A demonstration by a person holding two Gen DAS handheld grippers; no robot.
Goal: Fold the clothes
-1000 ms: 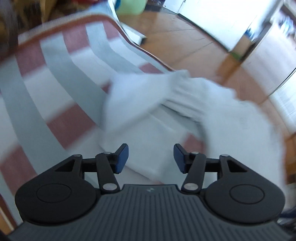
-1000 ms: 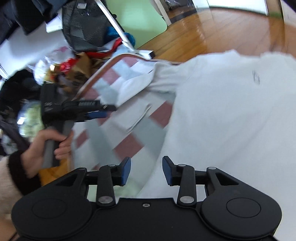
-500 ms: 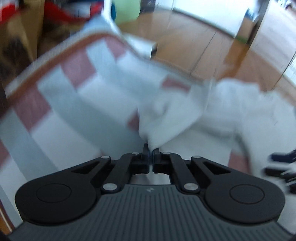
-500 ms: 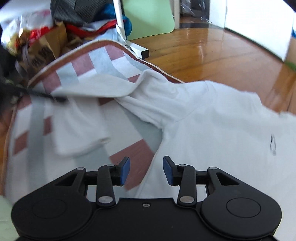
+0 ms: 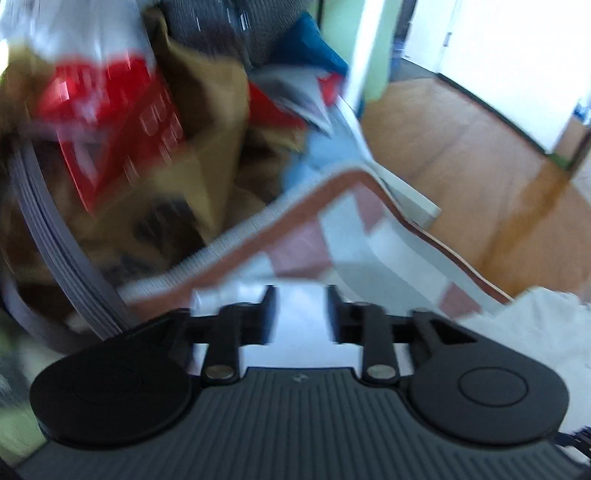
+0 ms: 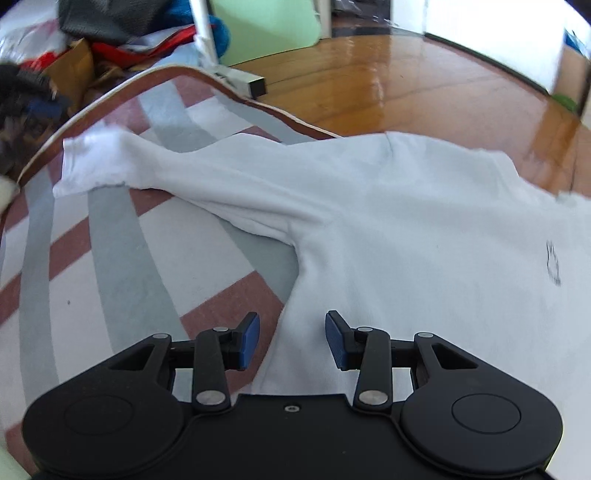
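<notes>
Both tools, left [image 5: 297, 314] and right [image 6: 291, 339], gape empty over the spread white shirt [image 6: 406, 229].

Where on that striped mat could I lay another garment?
The striped red, grey and white mat lies bare left of the white long-sleeved shirt, below its spread sleeve. The cluttered pile of bags and boxes crowds the far corner.

A lived-in room of a home. A striped rug [image 6: 122, 258] in grey, white and dusty red lies on a glossy wooden floor [image 6: 406, 85]. Beside it sits household clutter: a cardboard box [image 5: 207, 147], red packaging [image 5: 110, 110] and heaped clothes [image 6: 122, 18].
</notes>
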